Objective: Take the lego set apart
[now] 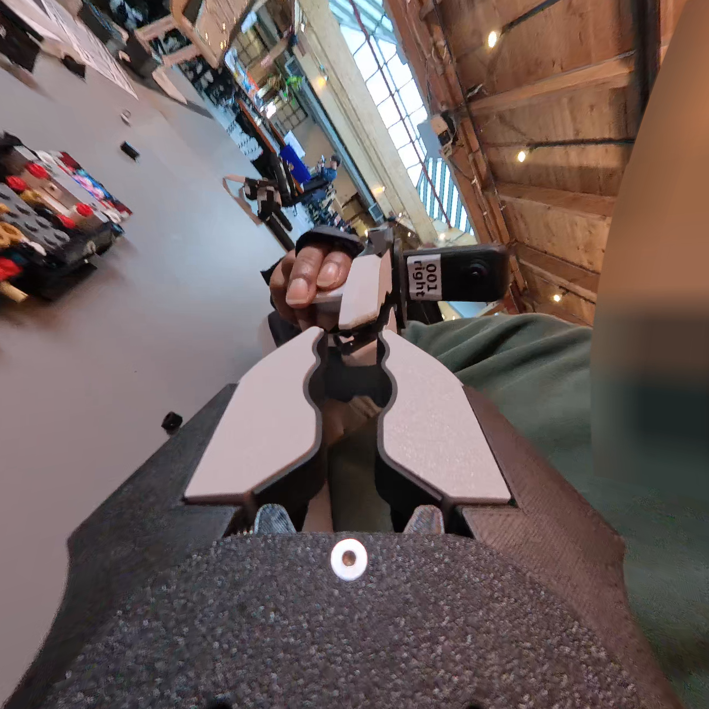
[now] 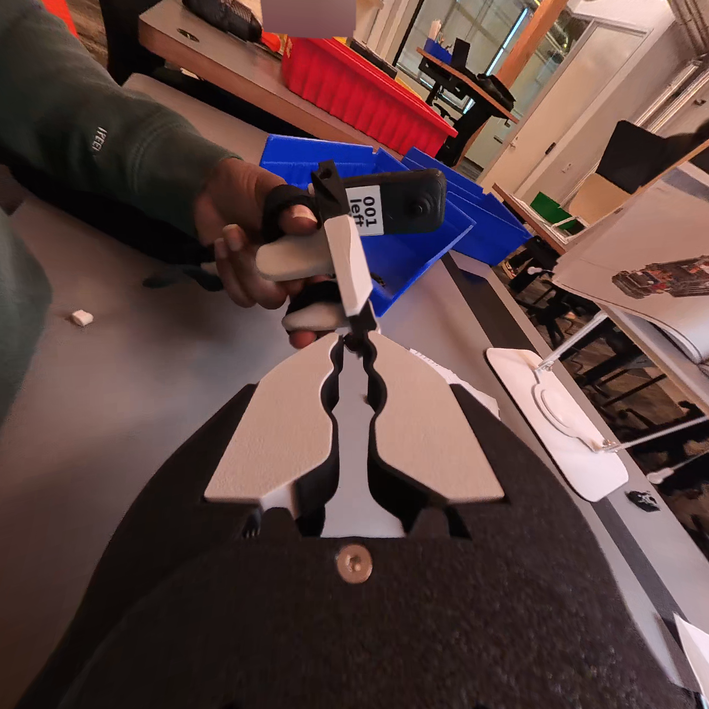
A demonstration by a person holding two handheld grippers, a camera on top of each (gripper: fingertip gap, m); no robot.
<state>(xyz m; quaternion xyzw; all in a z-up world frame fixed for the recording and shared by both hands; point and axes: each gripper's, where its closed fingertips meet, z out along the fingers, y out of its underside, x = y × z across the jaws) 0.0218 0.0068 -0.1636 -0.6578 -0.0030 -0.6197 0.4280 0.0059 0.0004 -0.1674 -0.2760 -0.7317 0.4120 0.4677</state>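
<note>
The dark studded lego set with red round pieces (image 1: 50,218) sits at the far left on the pale grey table (image 1: 161,307), well apart from both grippers. The left gripper (image 1: 351,333), its two white fingers parted by a narrow gap, meets the right gripper (image 2: 353,339) tip to tip above the table. A small dark piece (image 2: 355,342) sits between the tips; who grips it I cannot tell. Each black camera bears a white label. A green-sleeved hand (image 2: 245,234) holds the left handle.
</note>
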